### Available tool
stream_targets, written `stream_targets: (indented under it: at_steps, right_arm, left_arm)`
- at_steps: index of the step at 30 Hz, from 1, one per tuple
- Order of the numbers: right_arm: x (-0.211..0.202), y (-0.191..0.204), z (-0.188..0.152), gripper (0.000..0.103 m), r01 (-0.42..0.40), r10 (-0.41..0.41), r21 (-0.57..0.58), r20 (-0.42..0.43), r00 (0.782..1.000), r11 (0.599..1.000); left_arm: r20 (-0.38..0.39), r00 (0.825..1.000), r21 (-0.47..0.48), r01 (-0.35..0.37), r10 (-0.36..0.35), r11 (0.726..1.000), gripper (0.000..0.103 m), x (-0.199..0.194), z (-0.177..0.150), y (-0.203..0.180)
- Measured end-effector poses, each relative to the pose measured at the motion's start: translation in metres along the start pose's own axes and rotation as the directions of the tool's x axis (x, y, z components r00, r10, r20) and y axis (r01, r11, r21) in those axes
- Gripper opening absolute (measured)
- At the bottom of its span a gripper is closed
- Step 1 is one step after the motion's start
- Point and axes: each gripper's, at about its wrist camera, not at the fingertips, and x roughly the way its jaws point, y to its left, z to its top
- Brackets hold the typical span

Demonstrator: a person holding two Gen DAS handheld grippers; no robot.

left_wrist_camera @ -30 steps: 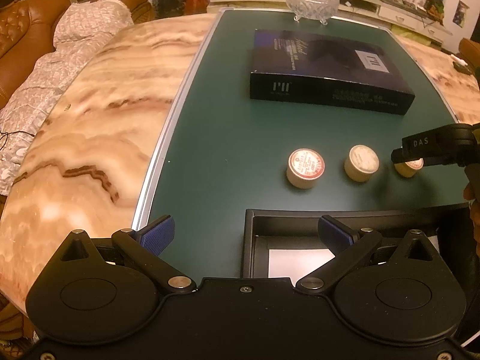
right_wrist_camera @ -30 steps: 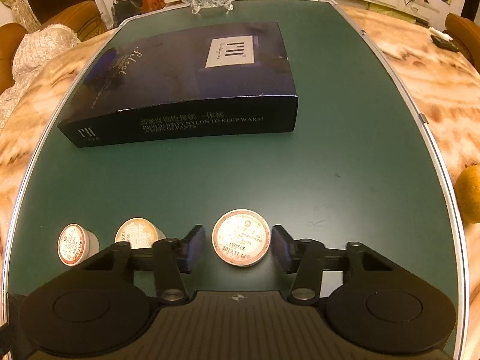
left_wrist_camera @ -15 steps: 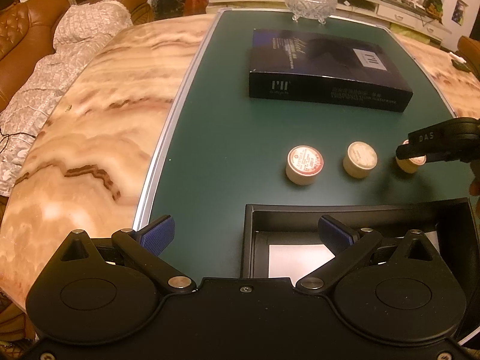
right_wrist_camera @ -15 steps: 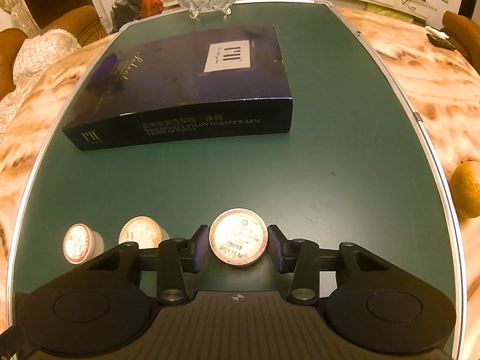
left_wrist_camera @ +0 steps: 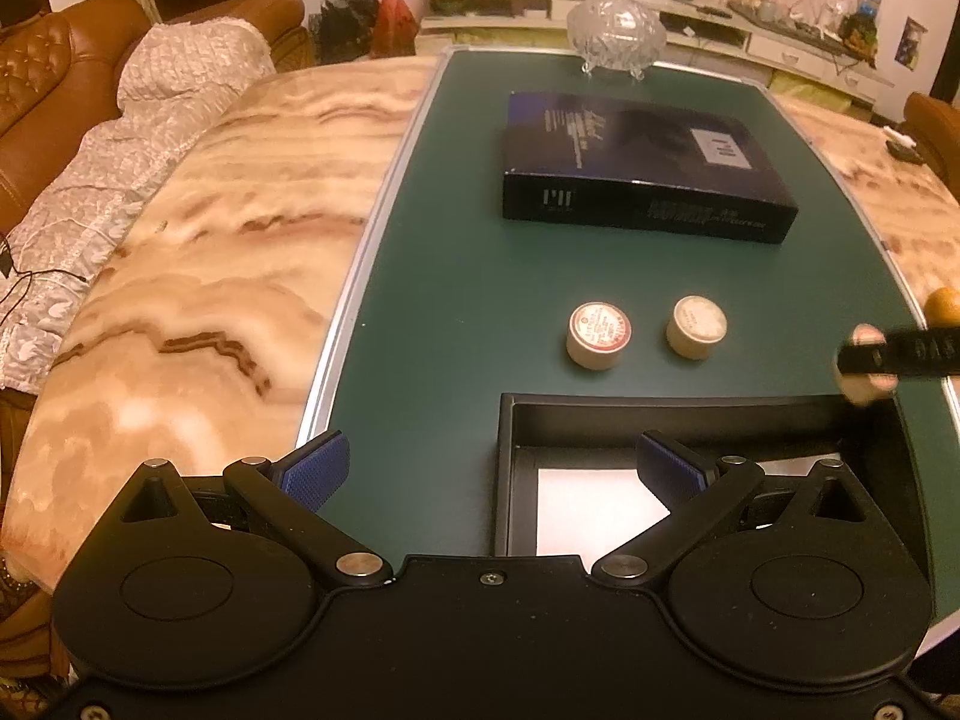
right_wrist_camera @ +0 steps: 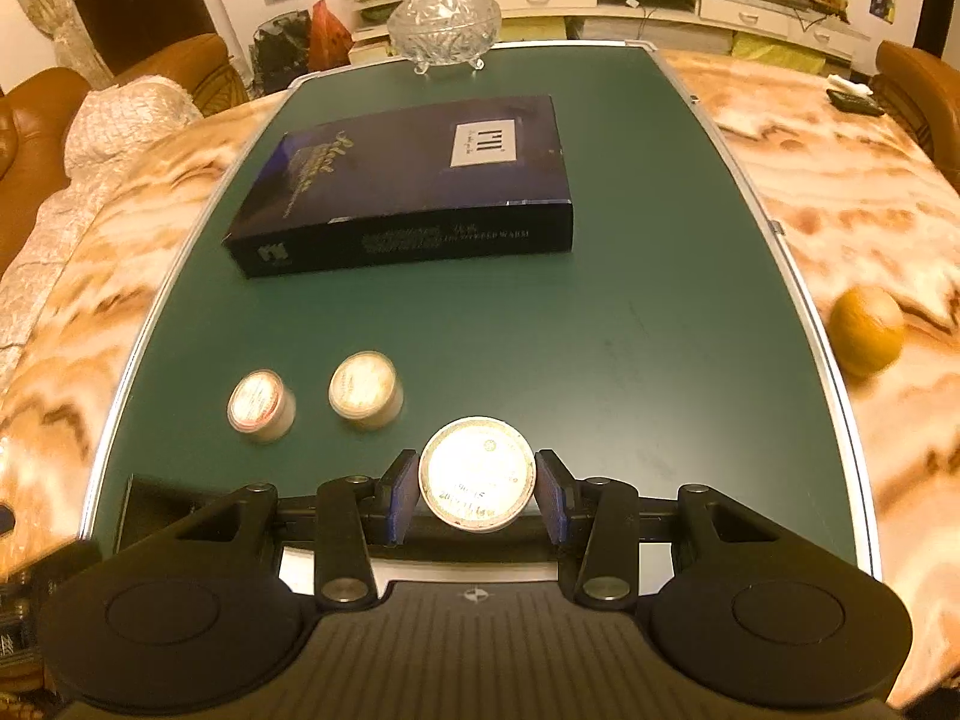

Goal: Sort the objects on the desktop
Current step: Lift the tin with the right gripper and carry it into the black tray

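My right gripper (right_wrist_camera: 477,489) is shut on a small round paper-lidded pot (right_wrist_camera: 477,474), lifted off the green mat. In the left wrist view that pot (left_wrist_camera: 864,387) hangs blurred at the right edge, above the far right corner of an open black box (left_wrist_camera: 660,405). Two more round pots stay on the mat: one with a red-printed lid (left_wrist_camera: 597,335) and one with a pale lid (left_wrist_camera: 696,327). They show again in the right wrist view, red-lidded (right_wrist_camera: 259,405) and pale (right_wrist_camera: 365,393). My left gripper (left_wrist_camera: 492,471) hangs open over the near edge of the mat, holding nothing.
A long dark blue carton (left_wrist_camera: 642,171) lies across the middle of the green mat (left_wrist_camera: 456,252). A cut-glass lidded bowl (left_wrist_camera: 615,30) stands at the far end. An orange fruit (right_wrist_camera: 867,330) rests on the marble tabletop (left_wrist_camera: 210,228) to the right. Sofa at left.
My right gripper closed onto the third pot and lifted it, carrying it back toward the black box. The left gripper rose a little; the other two pots stayed put.
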Motion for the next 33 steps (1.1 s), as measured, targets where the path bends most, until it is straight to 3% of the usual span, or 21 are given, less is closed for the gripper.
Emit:
stream_targets:
  at_steps: [4,14,33]
  right_arm:
    - [-0.008,0.003,-0.024,0.045,0.029,-0.029,-0.018,-0.026,0.999,0.999]
    - [0.016,0.002,-0.061,0.045,0.082,-0.084,-0.020,-0.126,0.988,0.996]
    - [0.030,0.012,-0.070,0.045,0.111,-0.117,-0.045,-0.156,0.981,0.993]
  left_arm:
    - [0.008,1.000,-0.010,0.012,-0.012,1.000,0.103,-0.011,-0.006,0.004]
    - [0.007,1.000,-0.014,0.015,-0.015,1.000,0.103,-0.023,-0.019,0.011]
    - [0.004,1.000,-0.017,0.016,-0.016,1.000,0.103,-0.023,-0.020,0.015]
